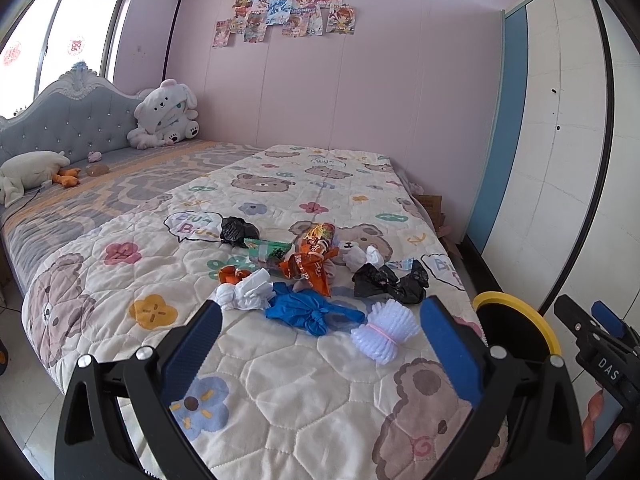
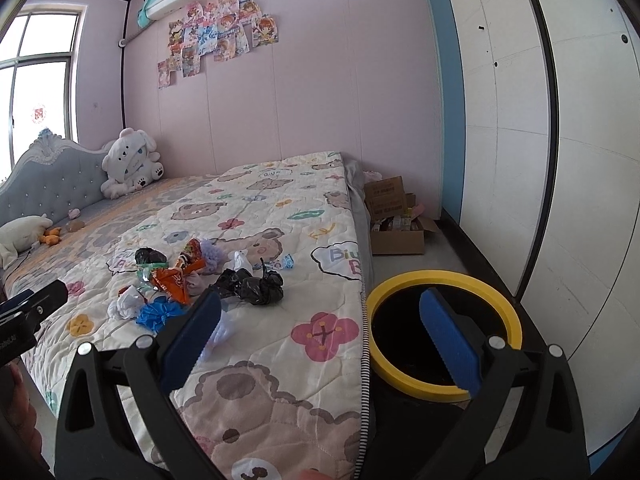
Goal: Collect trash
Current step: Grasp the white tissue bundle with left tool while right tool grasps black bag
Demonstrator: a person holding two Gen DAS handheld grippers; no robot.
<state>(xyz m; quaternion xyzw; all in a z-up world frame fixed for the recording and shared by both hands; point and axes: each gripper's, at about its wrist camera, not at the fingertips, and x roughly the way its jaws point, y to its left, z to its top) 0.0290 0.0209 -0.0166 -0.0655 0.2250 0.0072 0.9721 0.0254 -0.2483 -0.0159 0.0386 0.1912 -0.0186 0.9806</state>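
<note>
Lying in a loose heap on the bear-print quilt (image 1: pixel 280 380) is the trash (image 1: pixel 304 268): knotted black bags, an orange snack wrapper, a blue glove, crumpled white tissue. Both the left gripper (image 1: pixel 320 344) and right gripper (image 2: pixel 320 332) are hovering spread wide, holding nothing. A yellow-rimmed bin (image 2: pixel 444 280) is standing beside the bed, its dark inside unreadable.
</note>
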